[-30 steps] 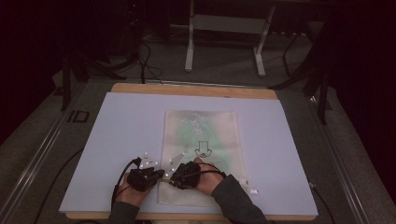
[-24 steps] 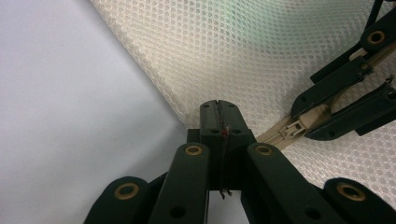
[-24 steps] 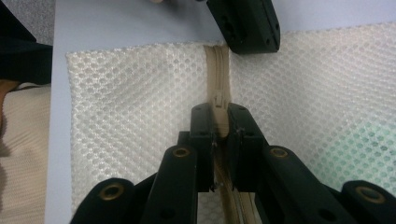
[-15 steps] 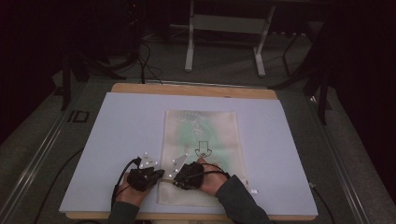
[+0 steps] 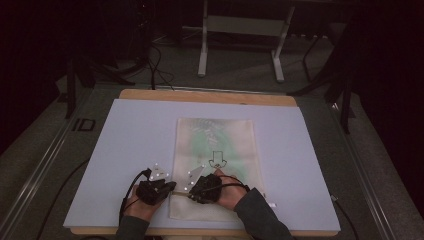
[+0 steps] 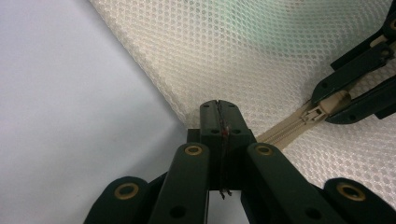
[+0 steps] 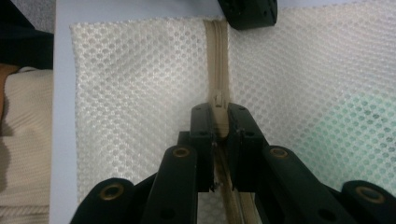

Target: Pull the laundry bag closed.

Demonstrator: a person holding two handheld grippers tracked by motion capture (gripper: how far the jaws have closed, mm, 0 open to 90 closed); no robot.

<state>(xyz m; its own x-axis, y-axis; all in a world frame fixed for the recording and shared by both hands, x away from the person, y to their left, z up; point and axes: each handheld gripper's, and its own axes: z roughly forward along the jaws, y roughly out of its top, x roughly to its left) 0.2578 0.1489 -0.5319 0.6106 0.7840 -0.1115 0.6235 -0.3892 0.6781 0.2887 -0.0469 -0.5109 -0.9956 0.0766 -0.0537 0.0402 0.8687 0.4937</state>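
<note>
High view: mesh laundry bag [image 5: 215, 165] flat on the pale table [image 5: 125, 150], lower centre of the frame, zip edge toward the bottom where both forearms come in. Left tool [image 5: 167, 186] at the bag's lower-left corner, right tool [image 5: 194, 191] just beside it along the same edge — close together, likely so one can anchor the cloth while the other works the slider. Broad bare table to the left, right and top of the frame; the table's near edge close below the hands. Left gripper view: jaws clenched tight at the bag's corner by the zip's end [image 6: 219, 123], apparently pinching the fabric edge there, though the cloth between the pads hard to make out; mesh filling the upper right, plain table at left, zip tape [image 6: 285, 126] running toward the right, where the other tool's jaws close on the beige slider [image 6: 322, 108]. Right gripper view: jaws closed on the zip slider [image 7: 218, 105], tape [image 7: 215, 51] running up the frame to the left tool's black tip [image 7: 247, 11] at the top edge — a short stretch of track between them. Bag's side edge and a strip of table at the left of the frame, a cream sleeve [image 7: 23, 140] beyond. Open mesh right of the zip, free of obstacles.
</note>
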